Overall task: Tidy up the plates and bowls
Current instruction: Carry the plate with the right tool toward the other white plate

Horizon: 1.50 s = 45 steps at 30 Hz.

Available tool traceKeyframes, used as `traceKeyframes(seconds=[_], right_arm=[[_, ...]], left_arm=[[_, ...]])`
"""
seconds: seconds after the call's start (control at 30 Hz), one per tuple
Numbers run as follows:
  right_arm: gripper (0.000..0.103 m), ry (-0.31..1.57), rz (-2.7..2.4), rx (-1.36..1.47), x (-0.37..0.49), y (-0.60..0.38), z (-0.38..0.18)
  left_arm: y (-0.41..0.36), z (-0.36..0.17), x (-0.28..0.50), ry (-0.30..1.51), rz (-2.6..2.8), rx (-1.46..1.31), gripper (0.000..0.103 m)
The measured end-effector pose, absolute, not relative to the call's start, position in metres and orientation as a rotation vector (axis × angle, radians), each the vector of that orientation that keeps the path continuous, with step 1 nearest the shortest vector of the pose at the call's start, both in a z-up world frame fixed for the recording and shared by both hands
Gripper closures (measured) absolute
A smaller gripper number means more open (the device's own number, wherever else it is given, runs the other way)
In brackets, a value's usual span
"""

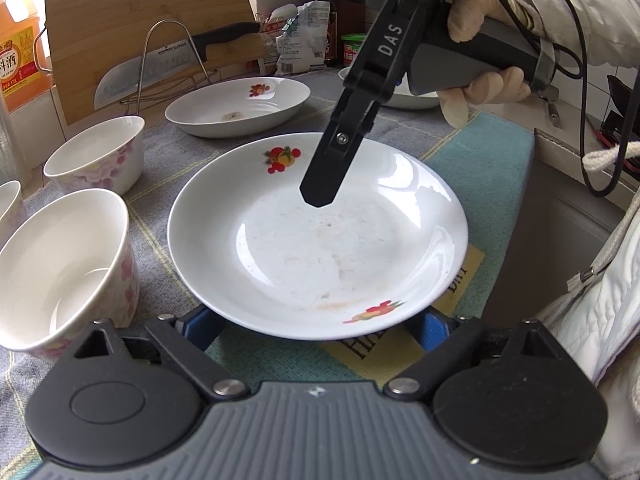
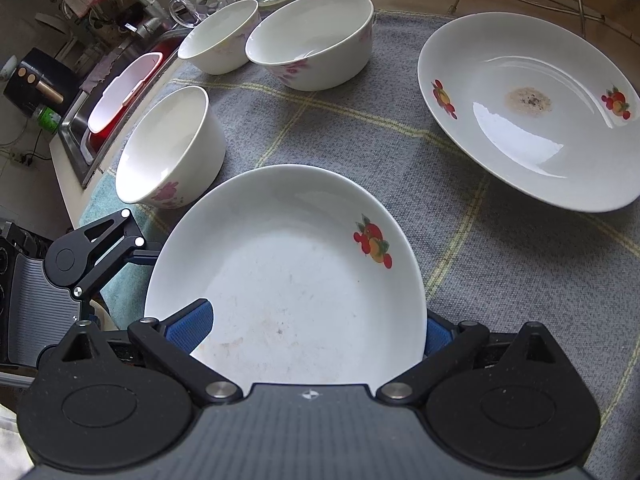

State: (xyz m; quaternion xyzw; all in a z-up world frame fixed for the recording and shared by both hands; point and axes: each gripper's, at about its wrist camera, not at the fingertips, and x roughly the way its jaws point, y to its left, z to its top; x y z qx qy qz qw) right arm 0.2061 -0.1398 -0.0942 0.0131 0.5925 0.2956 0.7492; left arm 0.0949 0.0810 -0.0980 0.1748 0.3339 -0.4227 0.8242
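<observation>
A white plate with fruit decals (image 1: 320, 240) lies on the cloth and also shows in the right wrist view (image 2: 288, 280). My left gripper (image 1: 316, 328) is open, its blue pads (image 1: 200, 324) under the plate's near rim on either side. My right gripper (image 1: 320, 196) hangs over the plate's far part in the left wrist view; in its own view (image 2: 316, 332) its blue pads (image 2: 192, 324) stand wide apart, with the plate's near rim over the gap between them. A second decal plate (image 2: 528, 112) with a brown stain lies farther off. Three white floral bowls (image 2: 172, 152) stand nearby.
A grey and teal cloth (image 2: 360, 128) covers the counter. A cleaver (image 1: 132, 76) on a wire rack leans against a bamboo board (image 1: 140, 20) at the back. Bottles and packets (image 1: 300, 36) stand behind. A sink (image 2: 104, 108) with a red basin lies beyond the bowls.
</observation>
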Motion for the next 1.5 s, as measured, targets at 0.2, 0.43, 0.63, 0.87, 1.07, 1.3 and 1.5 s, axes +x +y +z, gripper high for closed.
traceKeyframes(seconds=[0.2,0.43,0.63,0.87,1.07,1.3,1.5], right_arm=[[0.000,1.302,0.647,0.016,0.208,-0.137,-0.094],[0.000,1.303,0.643,0.022,0.208,-0.137,-0.095],[0.000,1.303,0.644,0.017,0.207,-0.137,-0.094],[0.000,1.303,0.652,0.021,0.206,-0.140,-0.093],[0.000,1.287,0.659,0.022,0.203,-0.145,-0.086],[0.000,1.265,0.666,0.031,0.201,-0.157,-0.075],[0.000,1.246,0.662,0.035,0.201,-0.170,-0.067]], left_arm=[[0.081,-0.098,0.096,0.713,-0.904,0.373,0.009],[0.079,-0.097,0.096,0.722,-0.903,0.375,0.009],[0.079,-0.096,0.097,0.733,-0.903,0.366,0.009],[0.077,-0.093,0.096,0.742,-0.899,0.363,0.009],[0.072,-0.087,0.095,0.741,-0.893,0.370,0.009],[0.065,-0.079,0.096,0.735,-0.888,0.379,0.009],[0.050,-0.074,0.098,0.734,-0.889,0.385,0.009]])
